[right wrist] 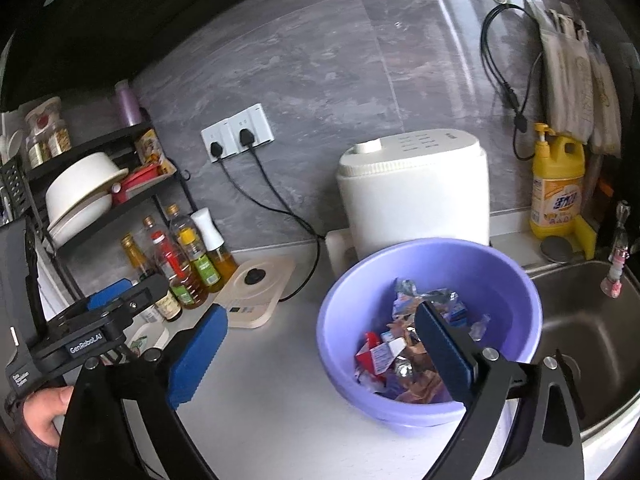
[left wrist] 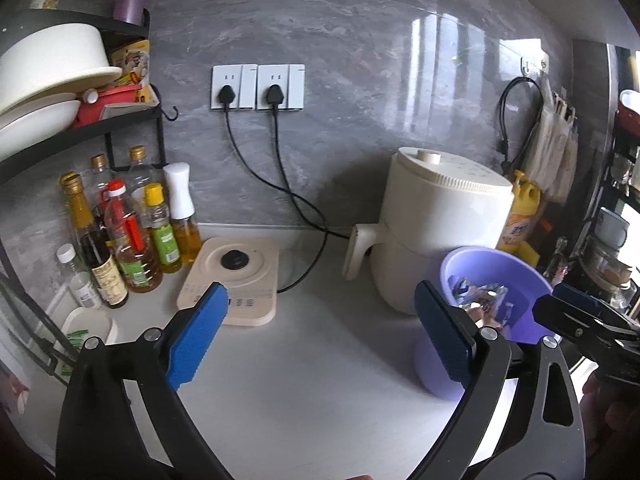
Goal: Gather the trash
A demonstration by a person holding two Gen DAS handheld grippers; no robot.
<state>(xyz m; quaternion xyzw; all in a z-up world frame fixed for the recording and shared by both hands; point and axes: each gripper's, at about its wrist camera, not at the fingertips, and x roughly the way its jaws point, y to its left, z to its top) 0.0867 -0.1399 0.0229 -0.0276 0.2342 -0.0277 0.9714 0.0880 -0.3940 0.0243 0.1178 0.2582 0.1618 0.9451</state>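
1 purple basin [right wrist: 432, 280] | 2 wall sockets [left wrist: 258, 87] | 1 sink [right wrist: 580, 332]

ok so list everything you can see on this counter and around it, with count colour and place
basin: one, purple, on the counter beside the sink
trash: a pile, mixed wrappers, inside the basin
appliance: one, white, behind the basin
heating base: one, cream, left of the appliance
bottles: several, oils and sauces, under the rack
rack: one, black, far left, holding white bowls
sockets: two, white, on the wall, both plugged
detergent bottle: one, yellow, by the sink
sink: one, steel, right edge
left gripper: blue pads, open, empty
right gripper: blue pads, open, one finger over the basin
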